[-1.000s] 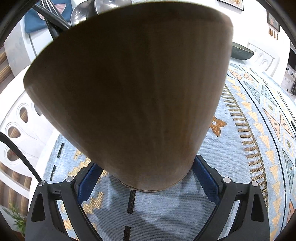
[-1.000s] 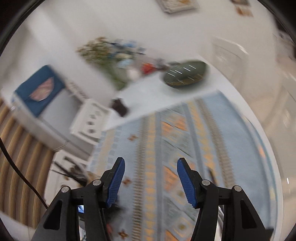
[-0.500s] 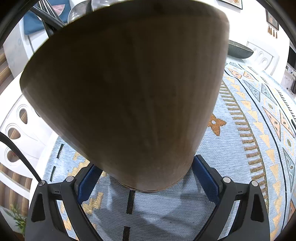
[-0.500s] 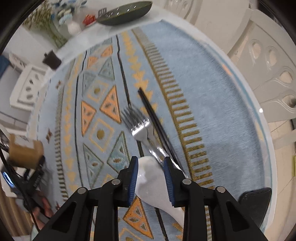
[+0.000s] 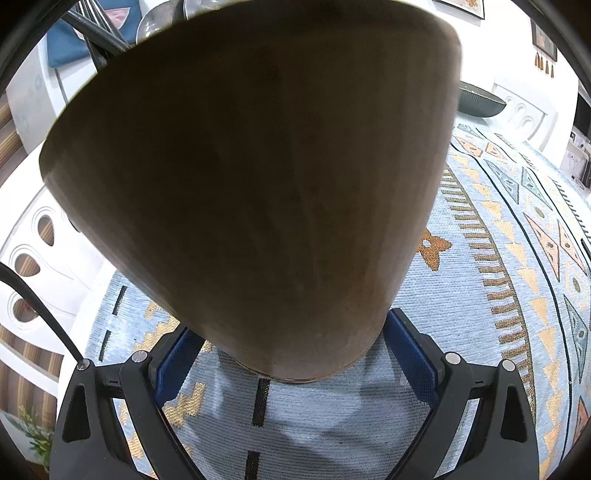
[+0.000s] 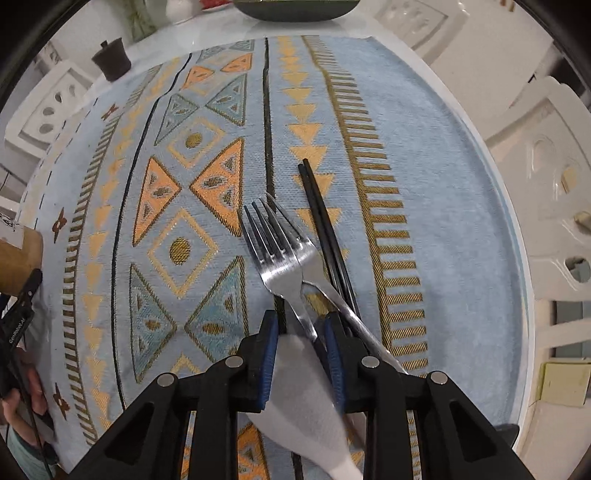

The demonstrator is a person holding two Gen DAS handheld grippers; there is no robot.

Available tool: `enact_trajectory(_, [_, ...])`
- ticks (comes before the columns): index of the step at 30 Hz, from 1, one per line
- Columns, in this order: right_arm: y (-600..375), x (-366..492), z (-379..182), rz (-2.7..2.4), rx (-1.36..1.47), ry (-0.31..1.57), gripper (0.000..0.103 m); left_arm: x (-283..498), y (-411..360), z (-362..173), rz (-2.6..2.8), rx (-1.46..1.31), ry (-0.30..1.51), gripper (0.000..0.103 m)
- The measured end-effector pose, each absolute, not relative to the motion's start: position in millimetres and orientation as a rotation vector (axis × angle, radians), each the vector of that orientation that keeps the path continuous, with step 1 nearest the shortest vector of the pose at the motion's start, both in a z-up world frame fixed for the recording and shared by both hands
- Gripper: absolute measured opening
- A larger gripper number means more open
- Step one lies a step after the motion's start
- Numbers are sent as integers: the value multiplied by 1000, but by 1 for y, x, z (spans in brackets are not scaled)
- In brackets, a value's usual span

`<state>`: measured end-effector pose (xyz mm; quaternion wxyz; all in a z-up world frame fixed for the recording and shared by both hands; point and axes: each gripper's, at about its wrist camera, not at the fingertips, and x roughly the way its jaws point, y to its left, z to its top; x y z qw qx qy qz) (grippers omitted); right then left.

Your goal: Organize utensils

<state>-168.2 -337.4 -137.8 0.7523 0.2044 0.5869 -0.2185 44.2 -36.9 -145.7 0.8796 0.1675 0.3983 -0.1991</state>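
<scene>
My left gripper (image 5: 291, 343) is shut on a wooden utensil holder (image 5: 258, 177) that fills the left wrist view; spoon bowls (image 5: 159, 18) and dark handles (image 5: 99, 33) stick out of its top. The holder also shows at the left edge of the right wrist view (image 6: 20, 258). My right gripper (image 6: 301, 332) is closed around a white ceramic spoon (image 6: 306, 398) lying on the patterned cloth. Two steel forks (image 6: 280, 254) and black chopsticks (image 6: 325, 229) lie just ahead, the fork handles running under the right finger.
A blue patterned cloth (image 6: 424, 184) covers the round white table. A dark bowl (image 6: 295, 7) and a small dark cup (image 6: 110, 61) stand at the far side. White chairs (image 6: 554, 206) ring the table. A dark object (image 6: 506, 439) lies near the right front edge.
My right gripper swung down over the table and closed from wide open onto the white spoon by the forks. The left gripper holds the holder still.
</scene>
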Motion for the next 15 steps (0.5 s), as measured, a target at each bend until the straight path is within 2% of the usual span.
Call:
enact_trajectory(2, [-336, -163, -138, -471, 425, 1298, 25, 45, -35, -148, -413, 351, 829, 97])
enact_trajectory(5, [-333, -158, -136, -402, 368, 1336, 15, 45, -36, -148, -410, 349, 830, 97])
enact_trajectory(9, [-329, -151, -130, -360, 303, 1342, 8, 44, -36, -149, -407, 353, 829, 97])
enact_trajectory(10, [-328, -149, -127, -354, 298, 1331, 4, 45, -36, -150, -407, 353, 829, 97])
enact_trajectory(15, [-314, -157, -85, -271, 312, 1147, 3, 44, -37, -150, -407, 355, 829, 97])
